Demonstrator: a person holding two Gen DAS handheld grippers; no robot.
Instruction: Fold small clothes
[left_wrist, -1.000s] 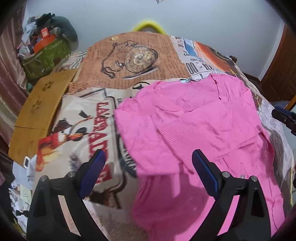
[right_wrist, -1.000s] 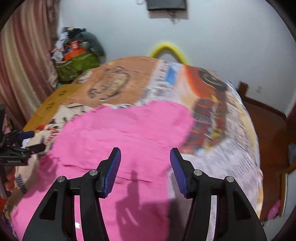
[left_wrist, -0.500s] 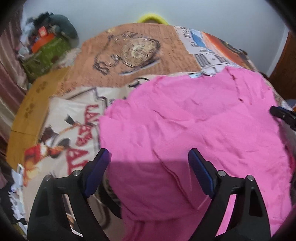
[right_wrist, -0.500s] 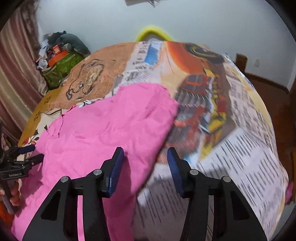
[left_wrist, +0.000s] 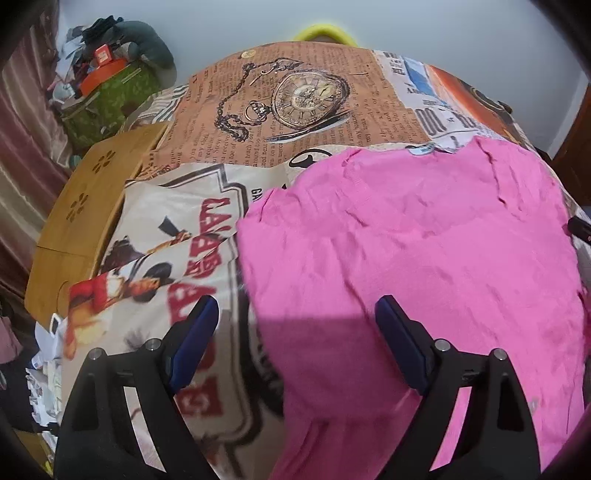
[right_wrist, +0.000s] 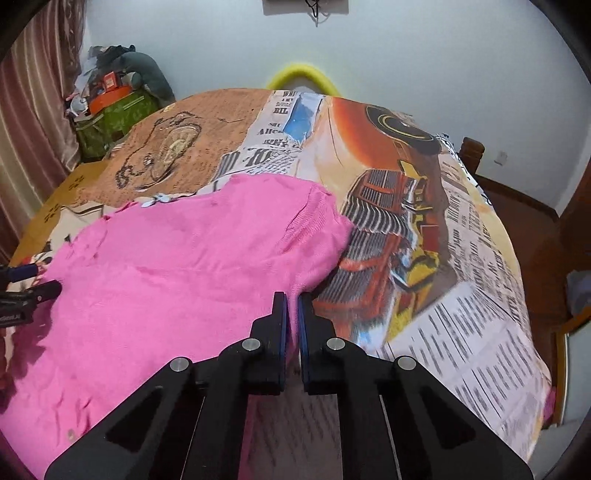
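Two grippers over the bed. Right gripper (right_wrist: 291, 306): jaws have just been closing and now sit nearly together, pinching the right edge of the pink knit top (right_wrist: 177, 280) just below its ribbed sleeve end; a strip of pink shows betw the blue pads. Left gripper (left_wrist: 295, 328): jaws wide apart w/ nothing clamped, hovering over the top's left edge, so one finger (left_wrist: 194, 343) is above the printed bedspread (left_wrist: 177, 229) and the other above pink fabric; can't tell if the tips touch the cloth. In the right wrist view the left gripper's tips show at the garment's far left side.

Top lies spread flat, wrinkled, on the bedspread, neck label toward the far end, near the pocket-watch print (left_wrist: 306, 98). Past the bed's left side: wooden board (left_wrist: 85, 218) w/ flower cut-outs, then a green bag (left_wrist: 107, 103) piled w/ clutter by the curtain (right_wrist: 40, 110). Yellow arc (right_wrist: 303, 75) peeks over the far end against the pale wall.
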